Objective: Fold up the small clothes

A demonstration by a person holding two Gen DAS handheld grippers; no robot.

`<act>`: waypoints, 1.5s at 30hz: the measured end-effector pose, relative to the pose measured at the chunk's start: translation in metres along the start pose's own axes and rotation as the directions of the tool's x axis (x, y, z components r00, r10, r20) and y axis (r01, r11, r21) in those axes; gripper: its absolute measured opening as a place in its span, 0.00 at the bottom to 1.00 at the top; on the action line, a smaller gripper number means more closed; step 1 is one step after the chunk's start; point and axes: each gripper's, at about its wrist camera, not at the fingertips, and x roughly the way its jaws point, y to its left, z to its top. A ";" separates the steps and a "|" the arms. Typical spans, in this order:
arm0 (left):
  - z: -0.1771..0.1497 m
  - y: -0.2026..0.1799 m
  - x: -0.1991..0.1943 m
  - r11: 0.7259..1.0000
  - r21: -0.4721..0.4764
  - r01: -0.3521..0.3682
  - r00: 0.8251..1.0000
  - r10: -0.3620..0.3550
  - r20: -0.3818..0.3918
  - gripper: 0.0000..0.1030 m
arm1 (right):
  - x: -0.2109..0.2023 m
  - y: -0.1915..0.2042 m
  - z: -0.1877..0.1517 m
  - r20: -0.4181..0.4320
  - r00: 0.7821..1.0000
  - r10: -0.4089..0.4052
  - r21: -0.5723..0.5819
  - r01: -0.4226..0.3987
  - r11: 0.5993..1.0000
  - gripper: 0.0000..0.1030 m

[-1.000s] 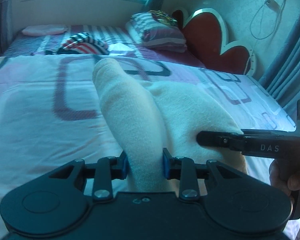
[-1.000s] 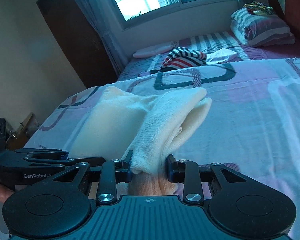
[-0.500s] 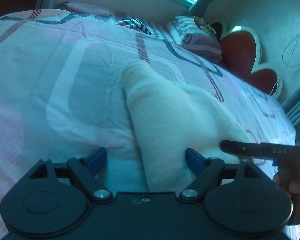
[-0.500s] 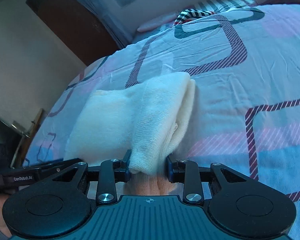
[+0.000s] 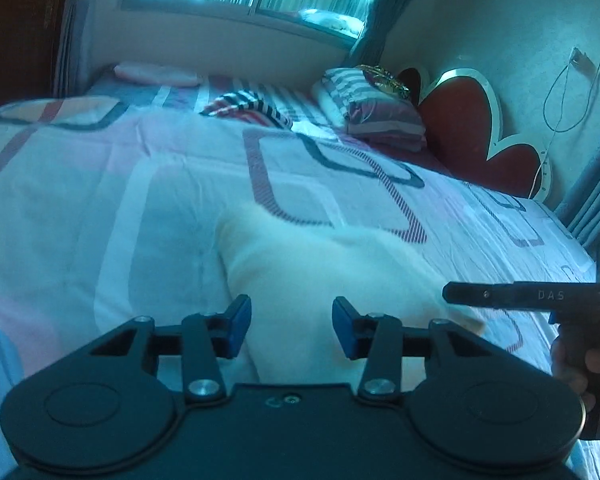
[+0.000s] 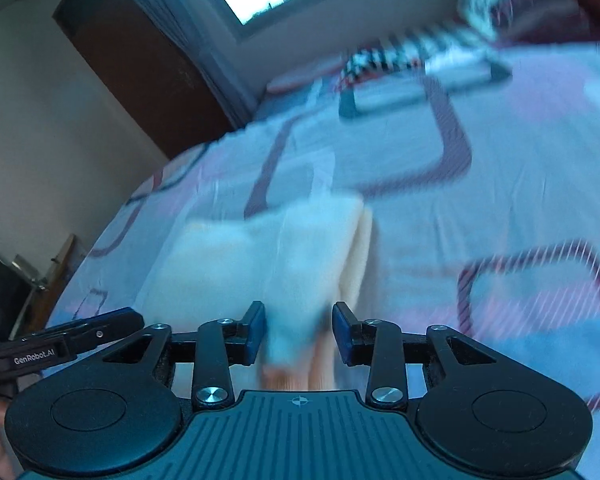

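Observation:
A cream garment (image 5: 320, 272) lies folded on the patterned bedspread (image 5: 100, 200). My left gripper (image 5: 292, 332) hovers at its near end. Its jaws are closing, and the blue pads stand apart with the cloth lying loose between and below them. My right gripper (image 6: 299, 332) is at the other side of the garment (image 6: 268, 256). It still pinches a fold between its pads while its jaws begin opening. The picture there is blurred. Each gripper shows in the other's view, the right gripper (image 5: 452, 293) at the right and the left gripper (image 6: 132, 320) at the left.
A striped garment (image 5: 248, 108) and a pink cloth (image 5: 156, 74) lie at the far end of the bed. Stacked pillows (image 5: 376, 116) rest against a heart-shaped headboard (image 5: 472, 136). A dark door (image 6: 140, 64) stands beyond the bed's left edge.
My left gripper let go of the raised fold, opened wide, then narrowed and drew back. The garment came down flat on the bed. My right gripper sank with its fold.

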 end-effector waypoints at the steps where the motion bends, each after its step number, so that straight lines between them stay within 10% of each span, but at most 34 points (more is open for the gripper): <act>1: 0.005 -0.001 0.006 1.000 0.000 0.003 1.000 -0.003 -0.006 0.42 | 0.003 0.005 0.005 0.005 1.000 0.002 -0.026 -0.002 1.000 0.35; 8: 0.015 -0.011 0.058 0.998 0.055 -0.012 0.994 0.017 -0.105 0.42 | 0.060 0.019 0.007 -0.104 0.981 -0.164 -0.280 0.130 0.951 0.33; 31: -0.026 -0.028 -0.014 0.985 0.083 -0.151 0.987 0.155 -0.045 0.48 | -0.017 0.041 -0.022 -0.100 0.992 -0.077 -0.327 0.041 0.944 0.33; 45: -0.053 -0.049 -0.019 0.982 0.091 -0.168 0.982 0.174 -0.072 0.49 | -0.009 0.041 -0.050 -0.097 0.972 -0.216 -0.348 0.170 0.922 0.33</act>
